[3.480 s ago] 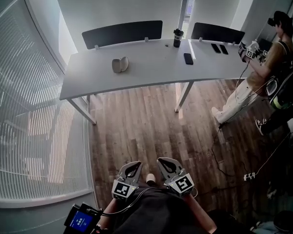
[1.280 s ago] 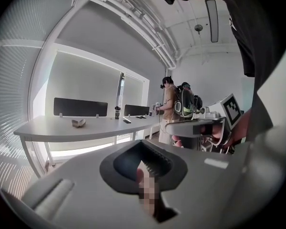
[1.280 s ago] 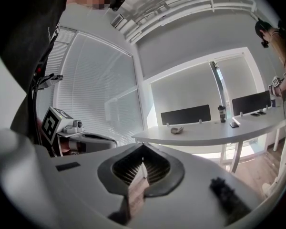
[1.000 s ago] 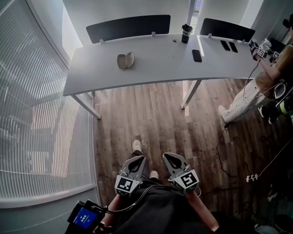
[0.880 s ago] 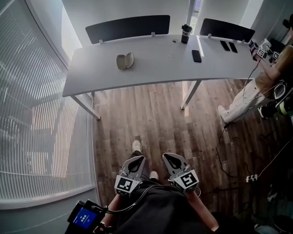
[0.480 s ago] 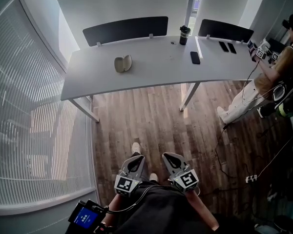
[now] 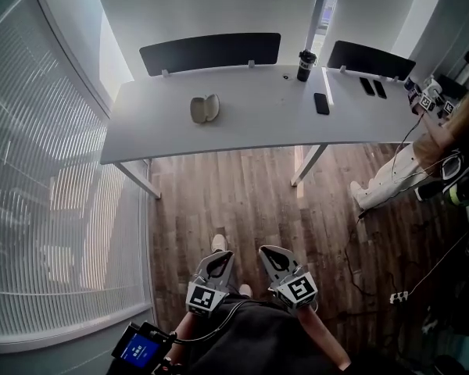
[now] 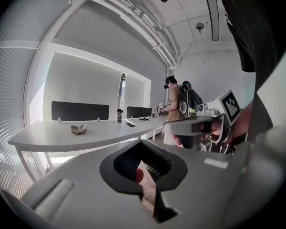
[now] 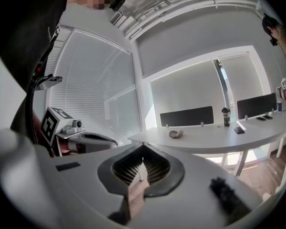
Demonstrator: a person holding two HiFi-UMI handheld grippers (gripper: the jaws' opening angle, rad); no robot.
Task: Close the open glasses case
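The glasses case (image 7: 204, 108) lies open on the white table (image 7: 141, 135), its two pale halves spread side by side, left of the table's middle and a little way in front of a dark divider panel (image 7: 211, 51) that stands along the far edge. Nothing touches the case. Further right on the same table a dark cup (image 7: 306, 65) stands near the back edge, and a black phone (image 7: 321, 103) lies flat in front of it. Two more dark phones (image 7: 373, 87) lie beyond that, before a second divider panel (image 7: 371, 58).

Both grippers are well apart from the table, held close to the person's body over the wooden floor (image 7: 242, 194). The left gripper (image 7: 219, 258) has its jaws pressed together at the tips and holds nothing. The right gripper (image 7: 267, 250) is likewise closed tip to tip, with nothing between its jaws. One pale shoe (image 7: 218, 243) shows on the floor just ahead of the left gripper.

White blinds (image 7: 39, 178) cover the wall of windows on the left. At the right end of the table another person (image 7: 445, 135) stands holding a gripper.
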